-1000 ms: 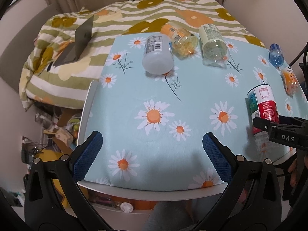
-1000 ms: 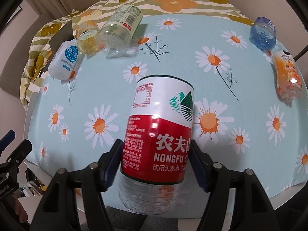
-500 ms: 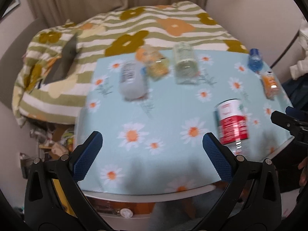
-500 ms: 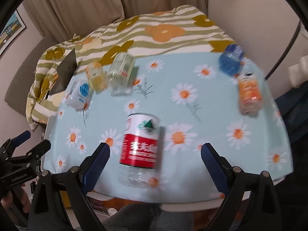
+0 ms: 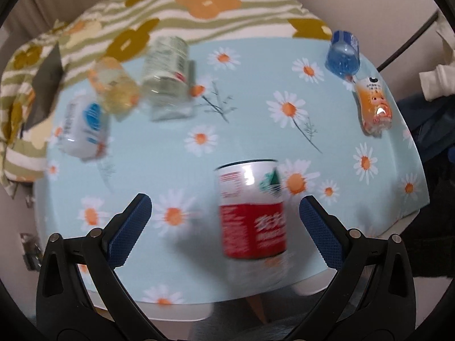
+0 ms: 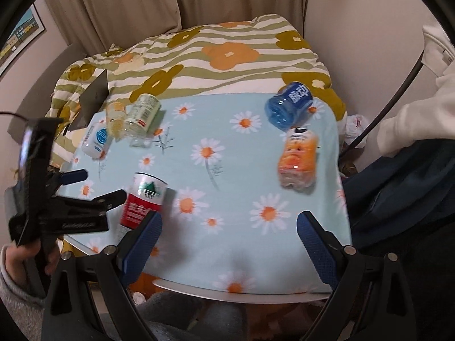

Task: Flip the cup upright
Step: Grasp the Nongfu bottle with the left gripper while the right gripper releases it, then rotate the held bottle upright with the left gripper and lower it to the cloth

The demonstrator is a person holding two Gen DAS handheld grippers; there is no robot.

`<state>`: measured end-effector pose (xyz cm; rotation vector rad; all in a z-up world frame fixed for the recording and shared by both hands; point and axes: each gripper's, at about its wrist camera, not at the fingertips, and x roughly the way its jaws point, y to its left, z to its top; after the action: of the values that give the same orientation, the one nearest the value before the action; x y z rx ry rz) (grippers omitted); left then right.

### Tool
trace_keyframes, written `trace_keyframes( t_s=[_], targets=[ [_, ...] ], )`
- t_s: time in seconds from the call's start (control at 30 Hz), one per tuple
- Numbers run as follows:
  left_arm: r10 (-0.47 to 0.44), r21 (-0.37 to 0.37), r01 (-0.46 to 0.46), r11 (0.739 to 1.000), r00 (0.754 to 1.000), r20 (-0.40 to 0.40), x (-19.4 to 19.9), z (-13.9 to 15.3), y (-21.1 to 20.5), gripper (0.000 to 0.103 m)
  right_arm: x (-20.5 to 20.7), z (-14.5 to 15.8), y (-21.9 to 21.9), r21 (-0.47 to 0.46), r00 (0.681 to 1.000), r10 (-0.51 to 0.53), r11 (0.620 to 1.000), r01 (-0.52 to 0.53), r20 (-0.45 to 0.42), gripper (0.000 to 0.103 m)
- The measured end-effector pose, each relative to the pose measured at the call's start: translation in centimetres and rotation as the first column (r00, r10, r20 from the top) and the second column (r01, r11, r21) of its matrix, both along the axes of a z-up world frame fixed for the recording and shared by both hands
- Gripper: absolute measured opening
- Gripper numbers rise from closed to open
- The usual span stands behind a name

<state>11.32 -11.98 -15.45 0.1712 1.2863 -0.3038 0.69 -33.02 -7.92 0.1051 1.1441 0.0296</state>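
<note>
Left wrist view: the cut-off clear plastic bottle cup with a red and white label [image 5: 251, 210] stands upright near the front edge of the daisy-print light-blue tablecloth [image 5: 250, 108], blurred, between the spread blue-padded fingers of the left gripper [image 5: 226, 218], which grips nothing. Behind lie a white bottle [image 5: 82, 130], a yellow-tinted one [image 5: 115, 88] and a green-labelled clear one [image 5: 166, 74]; at the right, a blue bottle [image 5: 344, 54] and an orange one [image 5: 374, 108].

Right wrist view: the cup [image 6: 143, 199] stands at the left, beside the left gripper [image 6: 93, 189]. The right gripper [image 6: 229, 231] is wide open and empty over bare cloth [image 6: 256, 156]. The blue bottle [image 6: 288, 105] and orange bottle [image 6: 298, 156] lie well apart from the cup.
</note>
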Motion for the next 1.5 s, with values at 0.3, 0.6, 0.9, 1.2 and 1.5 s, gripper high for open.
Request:
trace_keyframes(
  t_s=[0.3,0.6,0.9,1.2,1.5],
  targets=[
    [0.110,0.019,-0.109,0.994,0.983,-0.147,2.1,-4.3,-1.5,0.103,1.5,-3.2,-3.4,0.040,0.998,0.055,0.998,-0.053,-0.042,0.095],
    [0.152,0.004,-0.157,0.988,0.952,-0.264,3.2,-6.5,-1.5,0.094,2.9,-5.3,-4.1,0.061,0.993,0.093,0.994,-0.089,-0.069,0.095],
    [0.141,-0.020,-0.153,0.988,0.944,-0.297,3.0,-7.3,-1.1,0.067,3.7,-5.5,-3.8,0.076,0.994,0.091,0.993,-0.086,-0.063,0.095],
    [0.112,-0.130,-0.132,0.983,0.982,-0.151,0.9,-0.5,0.1,0.067,2.9,-2.9,-3.3,0.079,0.997,0.078,0.994,-0.077,-0.004,0.095],
    [0.188,-0.240,-0.120,0.963,0.940,0.285,-2.4,2.4,1.4,0.067,1.5,-2.3,-2.2,0.117,0.996,0.052,0.991,-0.060,0.071,0.095]
  ],
)
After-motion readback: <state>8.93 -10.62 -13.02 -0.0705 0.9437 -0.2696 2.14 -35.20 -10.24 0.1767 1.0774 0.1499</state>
